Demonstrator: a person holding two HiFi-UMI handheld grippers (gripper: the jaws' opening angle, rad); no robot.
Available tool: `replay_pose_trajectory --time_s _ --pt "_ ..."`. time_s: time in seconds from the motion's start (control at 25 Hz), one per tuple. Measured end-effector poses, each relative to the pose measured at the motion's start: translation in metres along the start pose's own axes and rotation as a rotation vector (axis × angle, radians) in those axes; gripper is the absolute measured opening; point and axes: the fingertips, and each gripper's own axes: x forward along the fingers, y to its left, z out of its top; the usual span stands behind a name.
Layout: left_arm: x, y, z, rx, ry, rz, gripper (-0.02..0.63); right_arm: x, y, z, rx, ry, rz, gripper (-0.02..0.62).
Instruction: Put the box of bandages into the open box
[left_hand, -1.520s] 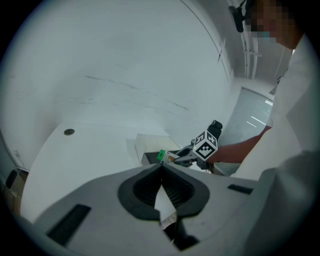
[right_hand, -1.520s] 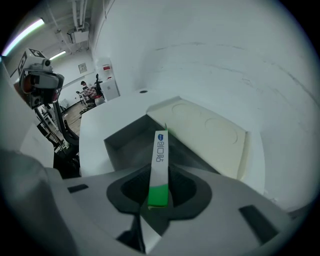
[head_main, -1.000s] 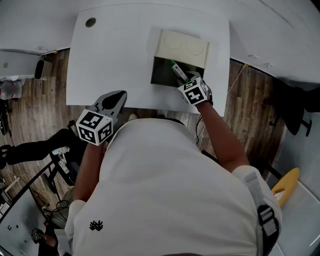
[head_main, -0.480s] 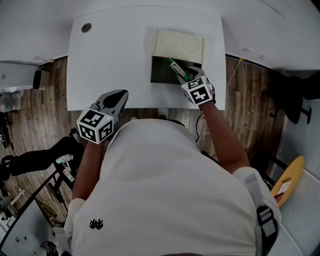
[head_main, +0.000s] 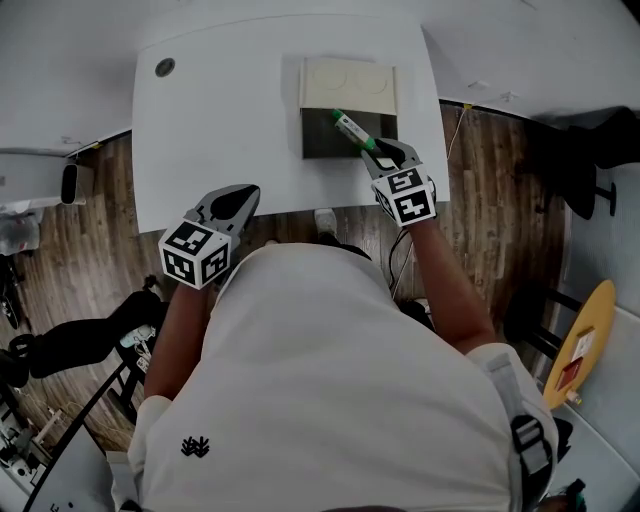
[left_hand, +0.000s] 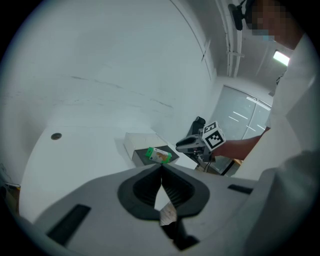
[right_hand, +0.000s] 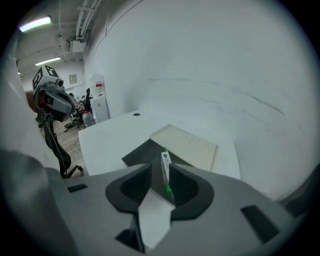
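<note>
The box of bandages (head_main: 350, 129), green and white, sticks out from my right gripper (head_main: 380, 155) over the right part of the open box (head_main: 322, 143), whose inside is dark. Its cream lid (head_main: 348, 85) lies folded back behind it. In the right gripper view the box of bandages (right_hand: 165, 165) stands on edge between the jaws, which are closing on it, with the open box (right_hand: 142, 152) below. My left gripper (head_main: 235, 200) hovers shut and empty off the table's near edge. From the left gripper view the box of bandages (left_hand: 160, 155) hangs tilted above the open box (left_hand: 136, 146).
The white table (head_main: 220, 110) has a round cable hole (head_main: 165, 67) at its far left corner. Wooden floor (head_main: 90, 220) lies on both sides. A black chair base (head_main: 70, 330) stands at the lower left, and a cable (head_main: 455, 130) hangs by the table's right edge.
The right gripper has drawn back slightly toward the open box's near right corner, still carrying the box of bandages. The left gripper has kept its place.
</note>
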Motion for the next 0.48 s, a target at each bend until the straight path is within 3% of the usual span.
replay_pose_trajectory --time_s 0.28,0.48 --pt "-0.03 -0.004 -0.02 0.014 -0.006 -0.03 0.008 -0.029 0.04 -0.015 0.1 -0.033 -0.012 0.021" --pt "-0.05 -0.006 -0.04 0.012 -0.001 -0.056 0.008 -0.045 0.078 -0.027 0.193 -0.047 0.007 0.011"
